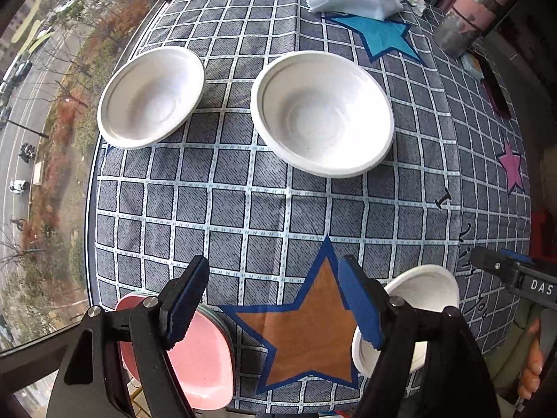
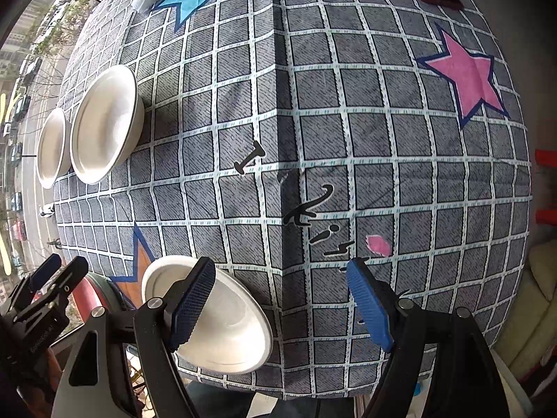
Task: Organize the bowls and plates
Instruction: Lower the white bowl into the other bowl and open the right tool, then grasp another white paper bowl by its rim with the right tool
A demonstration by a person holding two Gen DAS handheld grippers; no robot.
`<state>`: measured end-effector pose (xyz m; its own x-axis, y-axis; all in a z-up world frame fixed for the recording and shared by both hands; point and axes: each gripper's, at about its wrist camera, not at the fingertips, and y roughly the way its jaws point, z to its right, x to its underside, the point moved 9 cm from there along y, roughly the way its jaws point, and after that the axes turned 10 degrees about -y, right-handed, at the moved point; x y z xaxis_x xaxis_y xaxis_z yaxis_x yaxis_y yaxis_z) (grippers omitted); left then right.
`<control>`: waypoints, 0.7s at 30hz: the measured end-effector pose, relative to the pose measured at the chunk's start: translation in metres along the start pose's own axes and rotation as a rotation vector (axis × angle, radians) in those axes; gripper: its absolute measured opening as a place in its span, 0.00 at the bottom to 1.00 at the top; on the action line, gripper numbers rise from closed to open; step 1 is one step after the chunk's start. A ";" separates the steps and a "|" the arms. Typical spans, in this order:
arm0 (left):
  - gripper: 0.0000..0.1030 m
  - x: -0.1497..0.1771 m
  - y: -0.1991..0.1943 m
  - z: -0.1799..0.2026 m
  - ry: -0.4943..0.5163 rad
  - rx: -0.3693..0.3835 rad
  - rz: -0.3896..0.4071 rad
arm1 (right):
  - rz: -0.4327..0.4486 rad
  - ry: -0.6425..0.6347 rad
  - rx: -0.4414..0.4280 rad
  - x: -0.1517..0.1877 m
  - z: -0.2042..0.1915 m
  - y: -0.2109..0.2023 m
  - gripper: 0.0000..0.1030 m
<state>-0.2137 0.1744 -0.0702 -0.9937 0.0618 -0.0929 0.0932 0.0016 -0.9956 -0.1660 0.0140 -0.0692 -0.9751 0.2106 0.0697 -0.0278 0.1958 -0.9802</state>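
Two white bowls [image 1: 322, 113] [image 1: 151, 97] sat side by side mid-table, apart from each other, both upright and empty. A third white bowl [image 2: 222, 317] stood at the near edge, beside the orange star [image 1: 306, 327] printed on the cloth. Pink plates [image 1: 202, 358] lay stacked at the near left corner, a greenish rim showing under the top one.

Left gripper [image 1: 275, 303] was above the orange star, jaws released, nothing between them. Right gripper [image 2: 282, 310] was over bare checked tablecloth [image 2: 348, 104], jaws likewise spread and empty; the near bowl showed just behind its left finger [image 2: 191, 310]. A crumpled pale cloth [image 1: 358, 0] lay at the far side.
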 end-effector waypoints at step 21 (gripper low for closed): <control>0.77 -0.121 0.055 -0.017 0.173 -0.150 0.124 | 0.009 -0.187 -0.024 -0.151 -0.058 -0.009 0.77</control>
<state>-0.0871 0.1835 -0.1134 -0.9499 0.2409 -0.1991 0.2349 0.1302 -0.9633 -0.0062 0.0358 -0.0604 -0.9992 0.0316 0.0233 -0.0159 0.2182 -0.9758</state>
